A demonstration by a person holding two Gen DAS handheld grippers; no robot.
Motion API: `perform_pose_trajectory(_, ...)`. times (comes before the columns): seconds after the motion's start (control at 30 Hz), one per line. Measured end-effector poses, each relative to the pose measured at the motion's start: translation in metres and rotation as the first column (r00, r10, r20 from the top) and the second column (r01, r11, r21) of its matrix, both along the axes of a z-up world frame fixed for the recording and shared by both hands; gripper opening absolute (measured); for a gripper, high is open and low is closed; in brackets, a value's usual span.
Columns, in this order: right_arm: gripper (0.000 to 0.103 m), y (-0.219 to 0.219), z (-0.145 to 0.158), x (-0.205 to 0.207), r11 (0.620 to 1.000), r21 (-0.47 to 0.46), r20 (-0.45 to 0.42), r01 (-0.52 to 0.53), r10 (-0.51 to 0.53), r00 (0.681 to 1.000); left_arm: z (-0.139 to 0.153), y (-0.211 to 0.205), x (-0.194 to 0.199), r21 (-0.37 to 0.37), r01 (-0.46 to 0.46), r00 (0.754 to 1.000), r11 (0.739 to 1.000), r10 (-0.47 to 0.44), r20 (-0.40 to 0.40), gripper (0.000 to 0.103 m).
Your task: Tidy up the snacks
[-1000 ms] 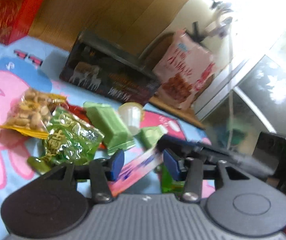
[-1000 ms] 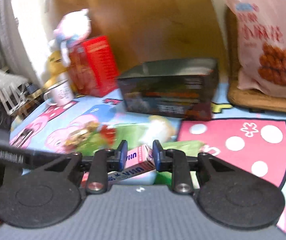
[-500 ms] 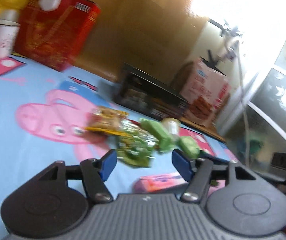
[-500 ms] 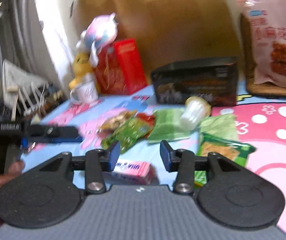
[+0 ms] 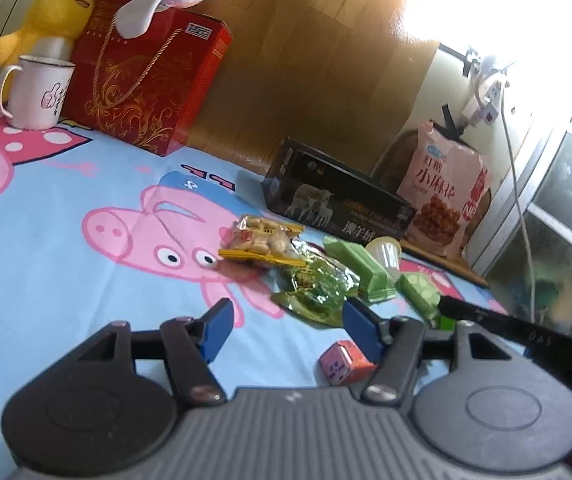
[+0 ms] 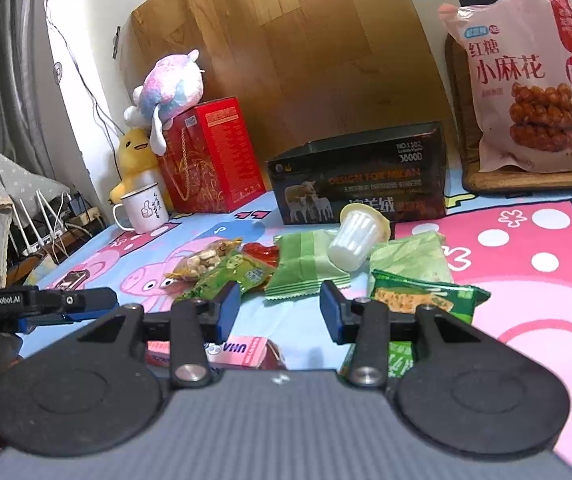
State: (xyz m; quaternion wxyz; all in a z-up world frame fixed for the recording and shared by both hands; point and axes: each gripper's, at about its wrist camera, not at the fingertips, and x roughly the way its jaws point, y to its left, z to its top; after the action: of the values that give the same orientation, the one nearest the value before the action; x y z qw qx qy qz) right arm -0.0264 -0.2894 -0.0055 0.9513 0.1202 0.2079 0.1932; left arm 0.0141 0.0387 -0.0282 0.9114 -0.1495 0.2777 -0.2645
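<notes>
A pile of snacks lies on the cartoon cloth: a peanut bag (image 5: 264, 240) (image 6: 206, 258), a shiny green bag (image 5: 317, 288) (image 6: 230, 276), a pale green pack (image 5: 359, 270) (image 6: 305, 266), a white jelly cup (image 5: 383, 254) (image 6: 355, 238) and a green cracker pack (image 6: 421, 294). A small pink carton (image 5: 343, 364) (image 6: 238, 354) lies on the cloth just in front of both grippers. My left gripper (image 5: 289, 332) is open and empty. My right gripper (image 6: 282, 314) is open and empty, above the carton. An open dark box (image 5: 337, 204) (image 6: 359, 178) stands behind the pile.
A red gift box (image 5: 146, 76) (image 6: 210, 156), a white mug (image 5: 36, 98) (image 6: 142, 208) and plush toys (image 5: 56, 16) stand at the back left. A big pink snack bag (image 5: 443, 196) (image 6: 525, 80) leans at the back right. The other gripper shows in each view (image 5: 497, 322) (image 6: 42, 304).
My right gripper opened and let go of the pink carton, which now lies on the cloth. Both grippers drew back from the pile, and the left opened wider.
</notes>
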Motion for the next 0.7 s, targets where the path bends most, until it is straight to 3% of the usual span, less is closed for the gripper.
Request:
perform_pose_trajectory(0.27, 0.047, 0.0029, 0.0003, -0.0019, 1.000, -0.012, 0.009, -0.002, 0.002, 1.000, 0.0002, -0.0085, -0.0031, 0.050, -0.006, 1.000, 0.999, 0.005, 0.013, 0.061)
perform_pose_trajectory(0.7, 0.048, 0.0051, 0.0000, -0.0015, 1.000, -0.014, 0.007, -0.015, 0.015, 1.000, 0.0011, -0.0082, -0.0007, 0.069, -0.029, 1.000, 0.997, 0.028, 0.006, 0.060)
